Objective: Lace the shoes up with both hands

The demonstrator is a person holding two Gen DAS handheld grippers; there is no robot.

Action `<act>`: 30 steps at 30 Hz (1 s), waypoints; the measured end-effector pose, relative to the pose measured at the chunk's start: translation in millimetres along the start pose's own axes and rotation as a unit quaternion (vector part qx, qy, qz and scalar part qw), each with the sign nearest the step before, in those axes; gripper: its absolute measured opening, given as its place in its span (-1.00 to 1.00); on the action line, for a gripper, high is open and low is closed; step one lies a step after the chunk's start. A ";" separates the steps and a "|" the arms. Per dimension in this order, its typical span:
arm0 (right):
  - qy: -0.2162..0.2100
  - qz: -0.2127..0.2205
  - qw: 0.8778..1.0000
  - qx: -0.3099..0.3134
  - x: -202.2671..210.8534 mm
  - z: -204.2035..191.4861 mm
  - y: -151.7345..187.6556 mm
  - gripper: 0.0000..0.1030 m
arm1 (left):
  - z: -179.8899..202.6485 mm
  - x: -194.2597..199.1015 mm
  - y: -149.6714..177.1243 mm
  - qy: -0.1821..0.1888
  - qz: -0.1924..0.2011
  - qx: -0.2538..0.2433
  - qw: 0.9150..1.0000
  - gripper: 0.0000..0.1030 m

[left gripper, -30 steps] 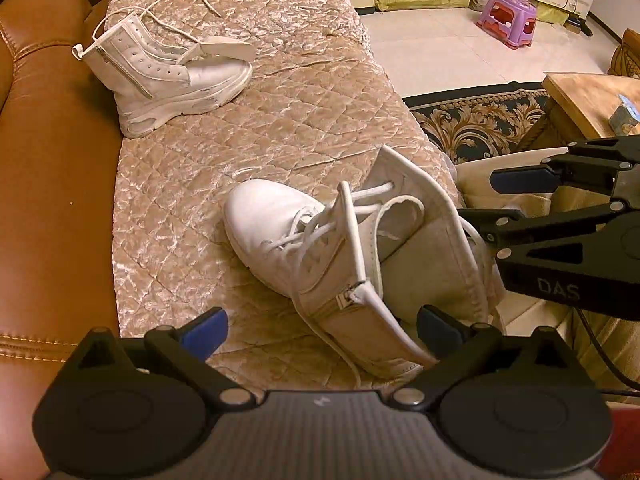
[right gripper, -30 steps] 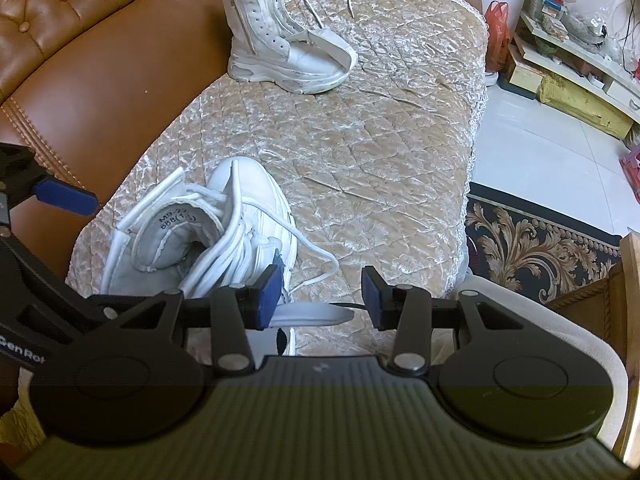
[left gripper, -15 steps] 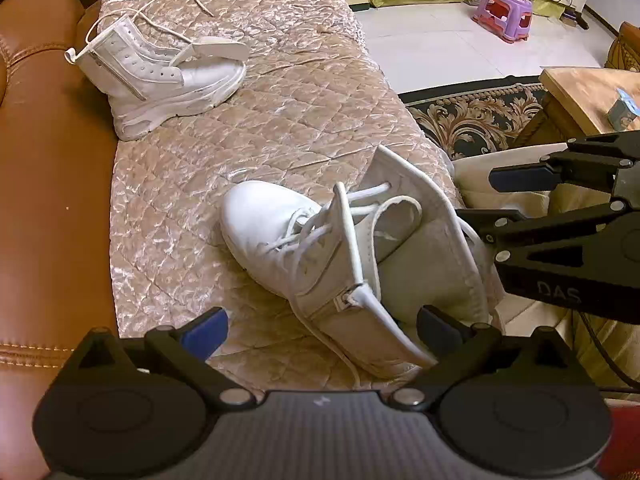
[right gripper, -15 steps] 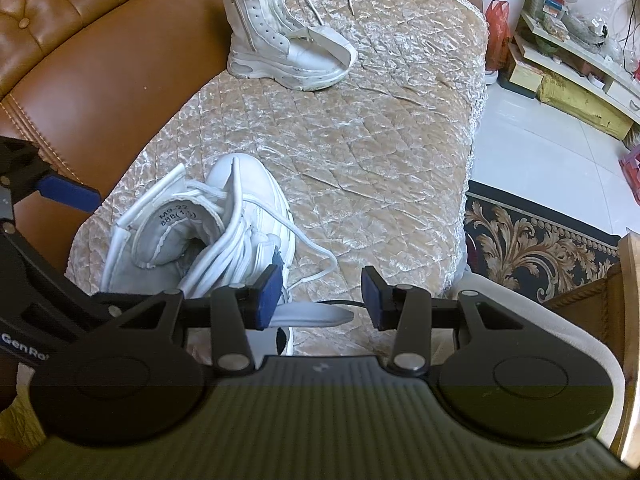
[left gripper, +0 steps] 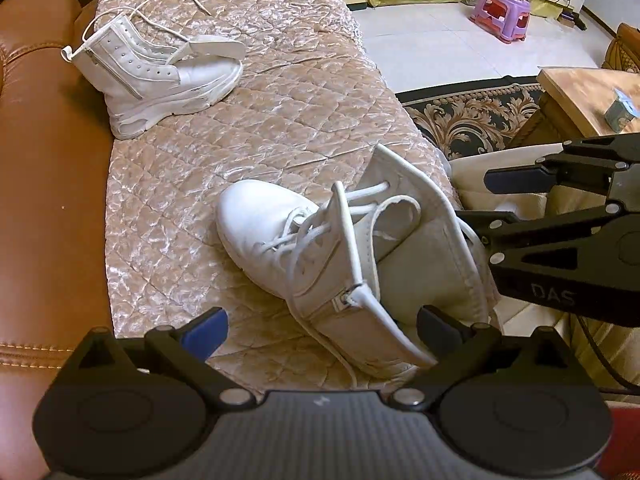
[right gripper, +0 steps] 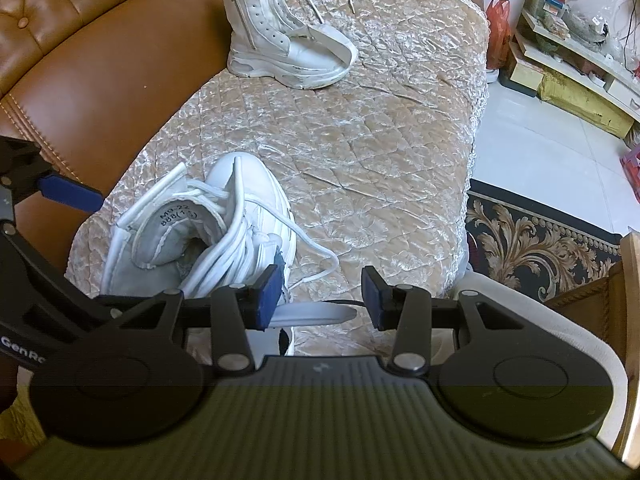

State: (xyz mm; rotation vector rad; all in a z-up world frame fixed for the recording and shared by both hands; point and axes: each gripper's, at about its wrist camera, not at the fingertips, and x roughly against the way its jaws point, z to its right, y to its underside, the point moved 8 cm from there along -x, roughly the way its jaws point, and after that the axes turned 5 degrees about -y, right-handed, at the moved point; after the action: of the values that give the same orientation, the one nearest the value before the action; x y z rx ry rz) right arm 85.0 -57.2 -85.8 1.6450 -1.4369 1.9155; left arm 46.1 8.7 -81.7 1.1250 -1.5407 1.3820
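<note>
A white high-top boot [left gripper: 320, 256] lies on its side on the quilted sofa cover, toe pointing away, tongue flopped open, laces [left gripper: 304, 236] loose and partly threaded. It also shows in the right wrist view [right gripper: 208, 236], with a lace end [right gripper: 320, 256] trailing onto the cover. My left gripper [left gripper: 320, 328] is open wide, just short of the boot's ankle collar. My right gripper [right gripper: 322, 300] is open and empty beside the boot's sole. A second white boot [left gripper: 156, 76] stands upright far back, laces spread behind it; the right wrist view shows it too [right gripper: 280, 44].
The boots rest on a beige quilted cover [left gripper: 280, 120] over a brown leather sofa [left gripper: 48, 200]. To the right are a patterned rug [left gripper: 472, 116], a wooden table [left gripper: 588, 92] and tiled floor with a purple stool [left gripper: 500, 12]. A low shelf unit [right gripper: 580, 60] stands by the wall.
The left wrist view has shifted slightly, so the near boot sits a little lower and left in frame. Both grippers stay open; the boot and laces have not moved.
</note>
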 end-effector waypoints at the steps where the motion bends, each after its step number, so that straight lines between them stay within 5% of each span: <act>1: 0.000 0.000 1.000 0.000 0.1 0.0 0.2 -0.02 | 0.1 -0.1 0.1 0.000 0.000 0.001 1.000 0.99; 30: -0.004 0.009 1.000 -0.011 1.8 0.0 7.0 -0.02 | 3.6 0.0 2.3 -0.008 0.000 0.011 1.000 0.99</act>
State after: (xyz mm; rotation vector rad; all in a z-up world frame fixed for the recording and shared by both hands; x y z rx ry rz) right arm 79.5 -61.3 -87.8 1.6369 -1.4747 1.8990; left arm 44.0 5.2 -82.9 1.1522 -1.5402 1.3965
